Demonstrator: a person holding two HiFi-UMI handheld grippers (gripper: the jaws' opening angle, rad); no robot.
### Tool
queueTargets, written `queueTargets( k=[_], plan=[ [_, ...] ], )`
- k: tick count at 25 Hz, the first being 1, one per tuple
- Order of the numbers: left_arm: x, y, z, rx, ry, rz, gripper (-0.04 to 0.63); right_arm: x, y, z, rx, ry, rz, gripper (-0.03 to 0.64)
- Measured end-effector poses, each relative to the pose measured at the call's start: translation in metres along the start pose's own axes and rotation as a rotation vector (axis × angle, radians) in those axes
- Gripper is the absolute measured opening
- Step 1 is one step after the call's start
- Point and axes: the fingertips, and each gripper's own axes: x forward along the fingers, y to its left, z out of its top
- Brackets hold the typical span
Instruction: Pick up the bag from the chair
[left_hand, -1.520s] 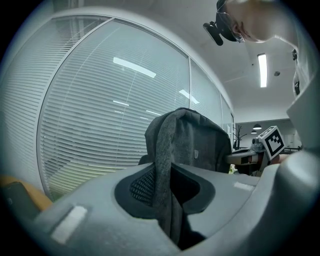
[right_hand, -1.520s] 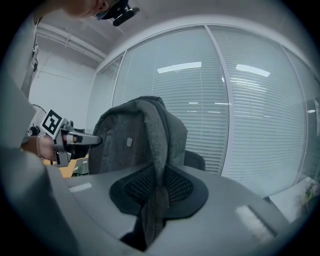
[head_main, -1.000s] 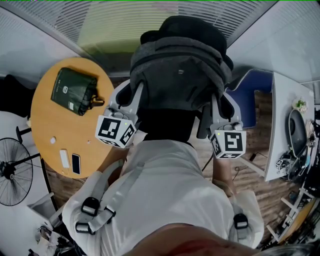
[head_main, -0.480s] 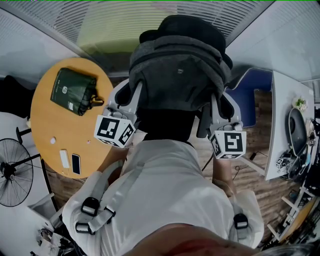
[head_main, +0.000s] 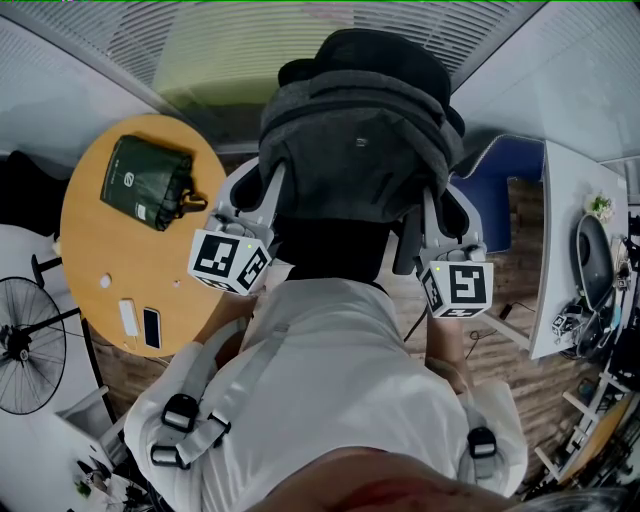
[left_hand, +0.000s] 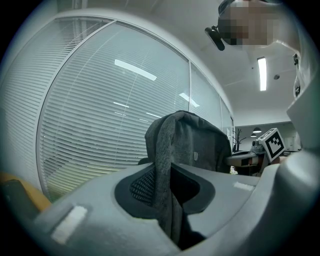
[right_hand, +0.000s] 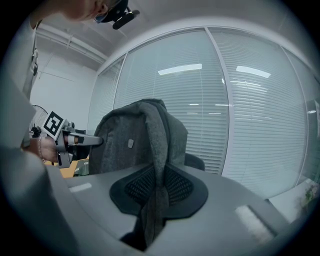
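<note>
Nothing has shifted: the grey fabric backpack (head_main: 360, 140) stays held up before the black chair (head_main: 350, 48), its straps pinched in the clenched jaws of the left gripper (left_hand: 167, 200) and right gripper (right_hand: 152, 200).

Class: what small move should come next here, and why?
Probably lift both evenly, straight up. The left hand-held gripper and the right hand-held gripper are each shut on the grey bag, and the black chair sits right behind it, so an even lift should carry the bag clear.
</note>
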Motion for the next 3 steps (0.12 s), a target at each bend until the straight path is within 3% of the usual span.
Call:
queueTargets(
  k=[3],
  plan=[
    [-0.0014,0.0010,-0.0001,-0.002,-0.001,0.001,0.062,-0.0003,0.0014,-0.0003,0.001,0.000,-0.001,0.049]
  ],
)
